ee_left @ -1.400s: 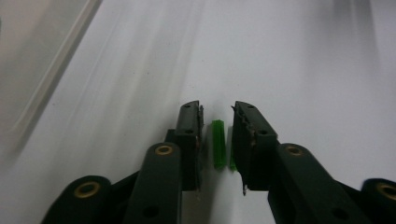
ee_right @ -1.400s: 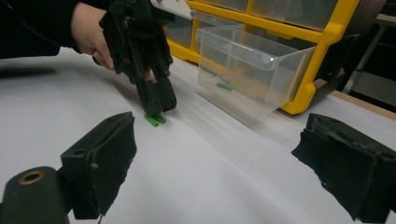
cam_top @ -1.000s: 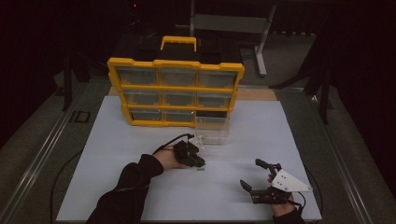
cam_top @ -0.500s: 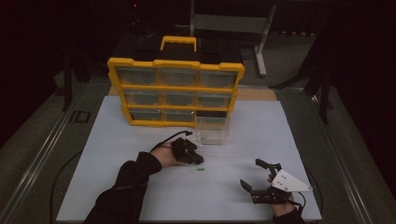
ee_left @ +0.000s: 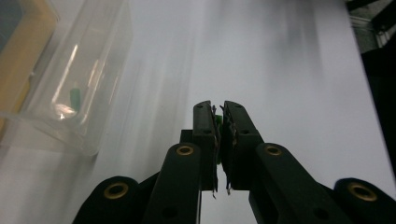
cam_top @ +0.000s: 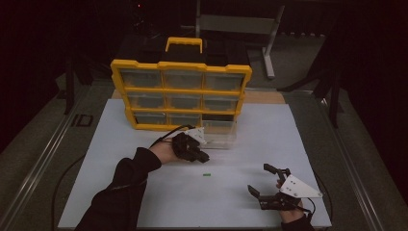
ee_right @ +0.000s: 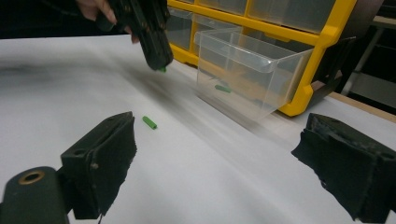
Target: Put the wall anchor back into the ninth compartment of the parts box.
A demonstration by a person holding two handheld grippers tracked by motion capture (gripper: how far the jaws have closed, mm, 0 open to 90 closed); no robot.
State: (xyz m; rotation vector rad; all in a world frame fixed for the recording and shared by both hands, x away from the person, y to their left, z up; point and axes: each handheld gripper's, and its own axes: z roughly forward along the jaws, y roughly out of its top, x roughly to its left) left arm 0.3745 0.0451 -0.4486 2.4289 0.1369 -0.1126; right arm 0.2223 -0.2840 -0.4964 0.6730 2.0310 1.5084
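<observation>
Room is plentiful on the white bench (cam_top: 144, 192): the sheet lies bare from the front edge to the yellow organizer (cam_top: 180, 94) at the back, apart from one green peg (cam_top: 206, 174) lying loose between the two hands. A clear drawer (cam_top: 219, 134) stands pulled out on the sheet in front of the organizer's lower right slot, its front wall the nearest edge to the left gripper (cam_top: 199, 155).

That gripper hangs just left of the drawer and above the sheet. Its jaws are closed tight on a second green peg (ee_left: 218, 120), which pokes out as a sliver between the pads; most of it is hidden by them. In the high view this held peg is too small and dark to make out.

The right gripper (cam_top: 262, 180) sits near the front right corner, close to the sheet's edge, its jaws spread wide with nothing between them.

The right gripper view shows the loose peg (ee_right: 149, 122) on the sheet, the tip of the held peg (ee_right: 162, 69) under the left gripper (ee_right: 154, 58), and another peg (ee_right: 222, 88) lying inside the drawer (ee_right: 247, 79). The left gripper view shows that drawer peg (ee_left: 74, 97) through the clear wall, blurred; the organizer is cut off at its left edge.
</observation>
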